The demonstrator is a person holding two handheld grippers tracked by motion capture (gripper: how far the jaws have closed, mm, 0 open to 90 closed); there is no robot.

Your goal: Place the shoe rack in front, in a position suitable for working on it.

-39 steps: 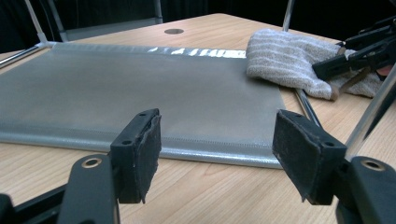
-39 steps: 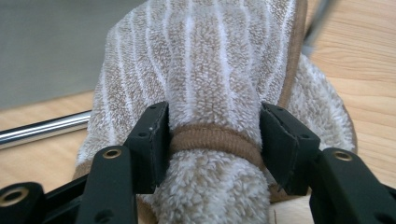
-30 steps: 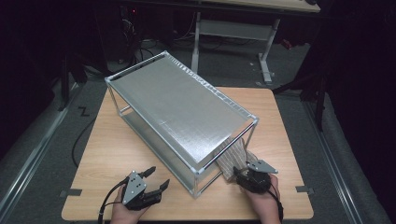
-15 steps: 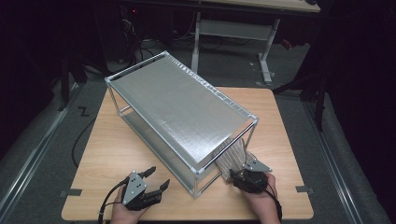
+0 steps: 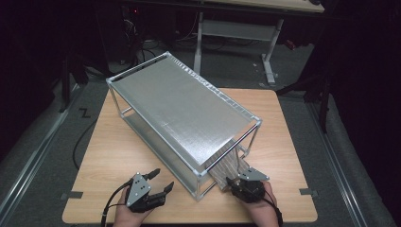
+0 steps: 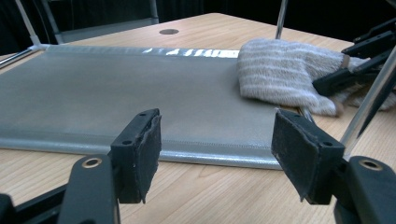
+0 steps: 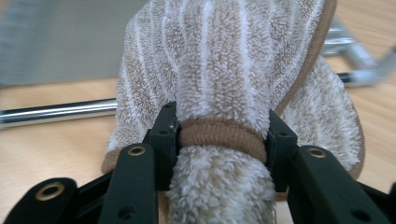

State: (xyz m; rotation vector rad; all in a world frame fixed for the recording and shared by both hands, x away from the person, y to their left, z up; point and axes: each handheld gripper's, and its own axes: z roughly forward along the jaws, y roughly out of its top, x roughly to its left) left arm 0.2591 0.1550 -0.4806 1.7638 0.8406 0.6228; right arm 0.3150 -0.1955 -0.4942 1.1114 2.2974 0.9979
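Right gripper: jaws just closed, clamping beige striped terry towel | Left gripper: jaws apart, empty | Towel: apparently partly on silver wire-frame rack lower shelf

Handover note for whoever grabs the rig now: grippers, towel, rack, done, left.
Right gripper: jaws have just been closing and now pinch the bunched striped towel at its brown hem.
Left gripper: open, empty, low over the table facing the rack's lower shelf.
Towel lies at the near right end of the wire rack, partly on the lower shelf.
Done: towel gripped.
Left: probably moving it fully onto or off the shelf; which, I cannot tell.
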